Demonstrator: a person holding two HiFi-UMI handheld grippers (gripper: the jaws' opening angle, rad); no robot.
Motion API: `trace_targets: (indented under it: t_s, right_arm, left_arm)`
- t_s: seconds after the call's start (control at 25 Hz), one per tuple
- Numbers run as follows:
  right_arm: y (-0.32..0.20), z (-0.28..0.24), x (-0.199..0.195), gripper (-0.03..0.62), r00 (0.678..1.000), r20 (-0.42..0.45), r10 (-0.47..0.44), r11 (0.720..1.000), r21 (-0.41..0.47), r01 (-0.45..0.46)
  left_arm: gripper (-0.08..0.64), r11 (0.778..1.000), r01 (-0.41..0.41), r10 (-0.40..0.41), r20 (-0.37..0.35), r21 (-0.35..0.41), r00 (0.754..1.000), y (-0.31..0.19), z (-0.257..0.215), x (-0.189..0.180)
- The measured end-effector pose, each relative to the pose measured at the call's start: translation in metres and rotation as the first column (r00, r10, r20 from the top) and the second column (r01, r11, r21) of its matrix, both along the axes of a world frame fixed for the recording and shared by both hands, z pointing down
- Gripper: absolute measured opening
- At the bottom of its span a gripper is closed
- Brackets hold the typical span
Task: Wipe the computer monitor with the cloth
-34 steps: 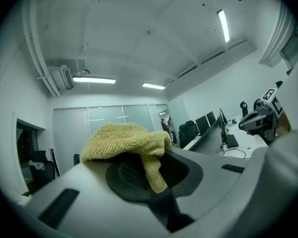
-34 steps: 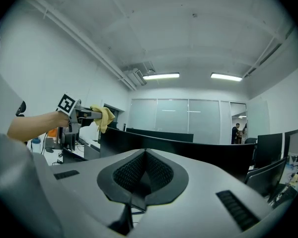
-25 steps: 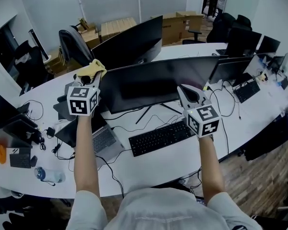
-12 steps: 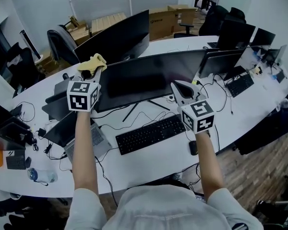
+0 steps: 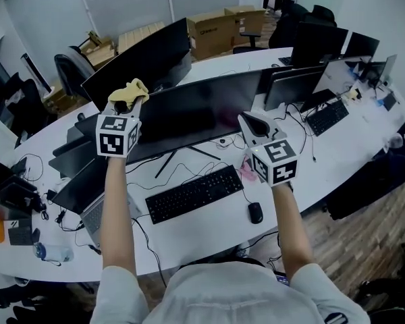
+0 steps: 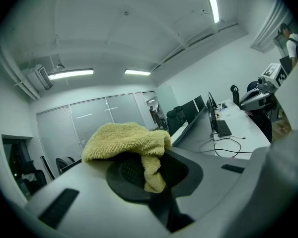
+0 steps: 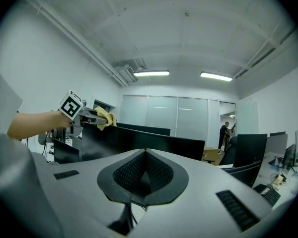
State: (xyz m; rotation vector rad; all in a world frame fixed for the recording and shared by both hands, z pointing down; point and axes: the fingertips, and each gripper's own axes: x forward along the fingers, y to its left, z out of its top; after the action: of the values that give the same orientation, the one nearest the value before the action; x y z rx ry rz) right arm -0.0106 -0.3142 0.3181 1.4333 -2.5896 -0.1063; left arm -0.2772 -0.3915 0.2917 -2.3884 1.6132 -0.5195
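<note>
left gripper [image 5: 123, 106] clamped on cloth [image 5: 130, 90] | cloth just above monitor [image 5: 196, 113] top-left corner, screen stretching rightward | right gripper [image 5: 248, 120] closed, empty

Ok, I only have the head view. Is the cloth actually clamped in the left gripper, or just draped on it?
Observer: Clamped. The left gripper view shows the left gripper shut on the cloth, the rest heaped over the tips.
Operator: Right one carrying anything?
Observer: No. Its own view shows the right gripper shut, nothing between.
Operator: Cloth on the monitor?
Observer: From the right gripper view it sits at the monitor's top edge; contact unclear.
</note>
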Motion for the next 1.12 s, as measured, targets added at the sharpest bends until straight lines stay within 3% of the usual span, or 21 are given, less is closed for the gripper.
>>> trace_targets:
  t_s: [0.48, 0.8, 1.12]
  right_arm:
    - [-0.009, 0.000, 0.109, 0.028, 1.000, -0.001, 0.012, 1.000, 0.007, -0.011]
    - [-0.014, 0.001, 0.183, 0.028, 0.999, -0.007, 0.036, 0.999, 0.001, -0.036]
    - [-0.022, -0.007, 0.225, 0.028, 0.999, 0.000, 0.048, 0.999, 0.009, -0.048]
  left_arm:
    - [0.058, 0.999, -0.045, 0.045, 0.037, 0.006, 0.998, -0.031, -0.001, 0.130]
    - [0.058, 0.997, -0.078, 0.078, 0.020, -0.004, 0.997, -0.045, 0.002, 0.216]
    - [0.058, 0.992, -0.127, 0.127, -0.014, -0.027, 0.992, -0.056, 0.005, 0.292]
